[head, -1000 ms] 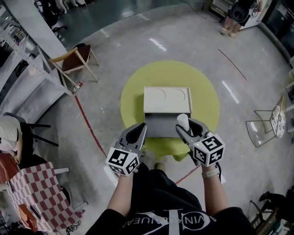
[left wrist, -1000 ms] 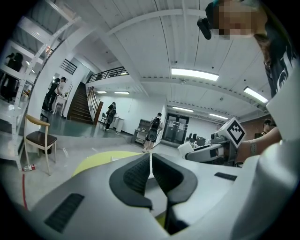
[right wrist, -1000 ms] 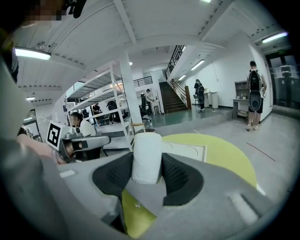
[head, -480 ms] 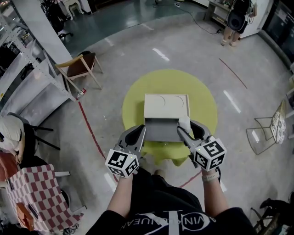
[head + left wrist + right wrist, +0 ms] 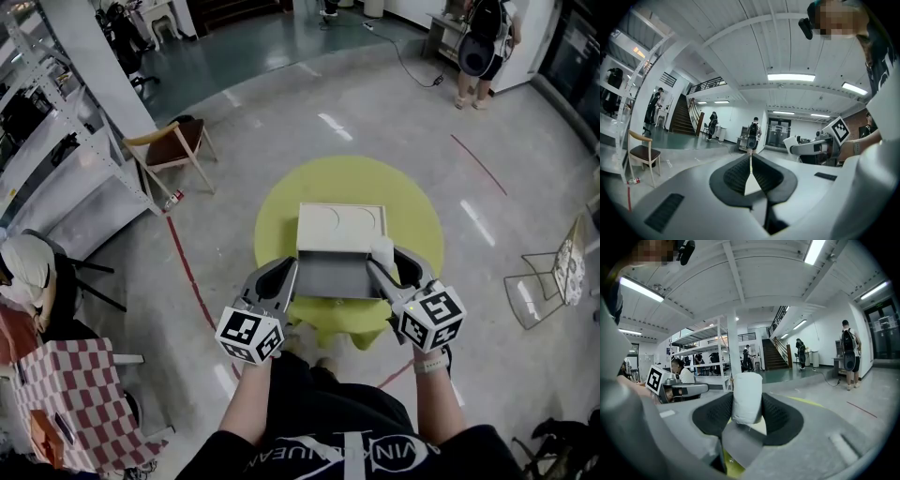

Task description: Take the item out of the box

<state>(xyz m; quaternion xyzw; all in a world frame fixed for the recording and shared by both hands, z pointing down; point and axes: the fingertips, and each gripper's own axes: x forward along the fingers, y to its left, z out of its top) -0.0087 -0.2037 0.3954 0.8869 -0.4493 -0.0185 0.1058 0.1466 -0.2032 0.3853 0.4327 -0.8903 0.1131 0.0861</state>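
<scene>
An open box sits on the round yellow table, its grey inside facing up and its cream lid folded back. My right gripper hangs over the box's right side, shut on a white cylinder. In the right gripper view the cylinder stands upright between the black pads. My left gripper is at the box's left edge. Its jaws are shut, with only a thin pale sliver between the pads; I cannot tell what that is.
A wooden chair and metal shelving stand at the left. A seated person and a checkered cloth are at lower left. A wire chair is at the right, and a person stands far off.
Both grippers have risen a little. The white cylinder, held in the right gripper, has come up and now shows against the lid's edge. The box has not moved.
</scene>
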